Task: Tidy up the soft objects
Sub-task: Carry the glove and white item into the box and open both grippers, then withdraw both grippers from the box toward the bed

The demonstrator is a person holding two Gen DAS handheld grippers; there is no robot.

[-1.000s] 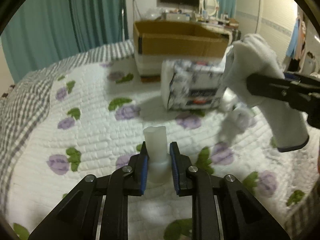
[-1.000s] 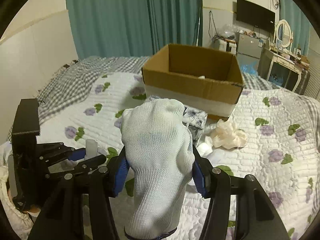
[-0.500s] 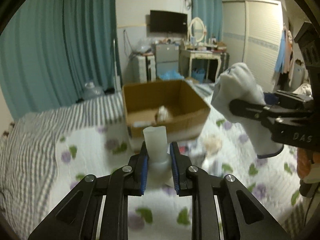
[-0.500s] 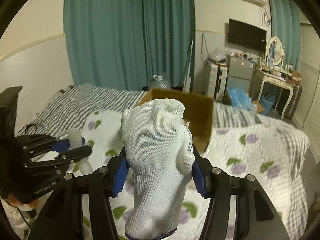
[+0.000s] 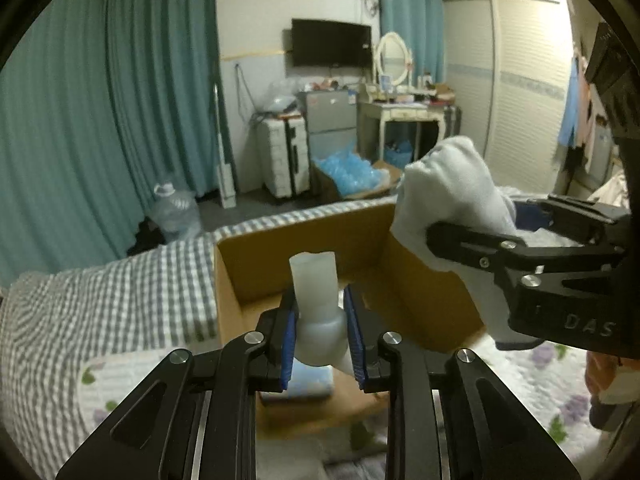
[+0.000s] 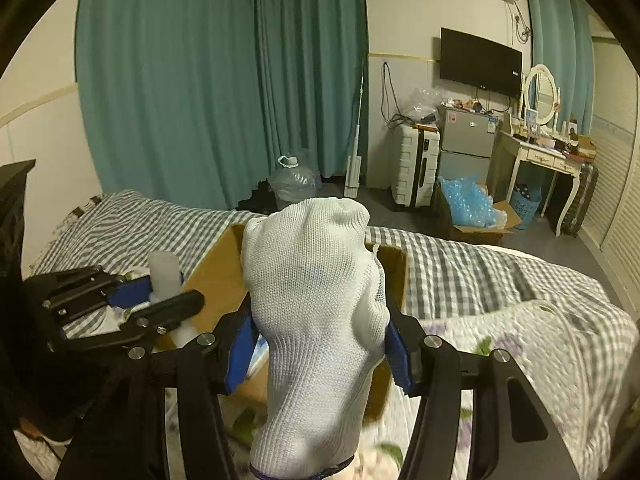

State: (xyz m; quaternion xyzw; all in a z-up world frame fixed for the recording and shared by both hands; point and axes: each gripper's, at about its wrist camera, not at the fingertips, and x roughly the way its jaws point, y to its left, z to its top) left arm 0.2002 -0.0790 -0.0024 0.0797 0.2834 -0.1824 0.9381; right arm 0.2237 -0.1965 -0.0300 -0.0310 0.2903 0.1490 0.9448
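Where glove (image 6: 316, 320) blocks, L-cam: box (image 5: 260, 268) inside

White knit glove (image 6: 316, 320) upright, bunched; translucent soft bottle (image 5: 316, 300) upright above cardboard box (image 5: 256, 256).

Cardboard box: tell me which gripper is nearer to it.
Hard to separate. The left gripper holds the translucent bottle above the cardboard box opening; the right gripper holds the white knit glove over its right side.

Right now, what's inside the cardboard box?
The cardboard box shows bare brown walls and a bit of floor. The bottle and glove cover the rest, so I can't tell.
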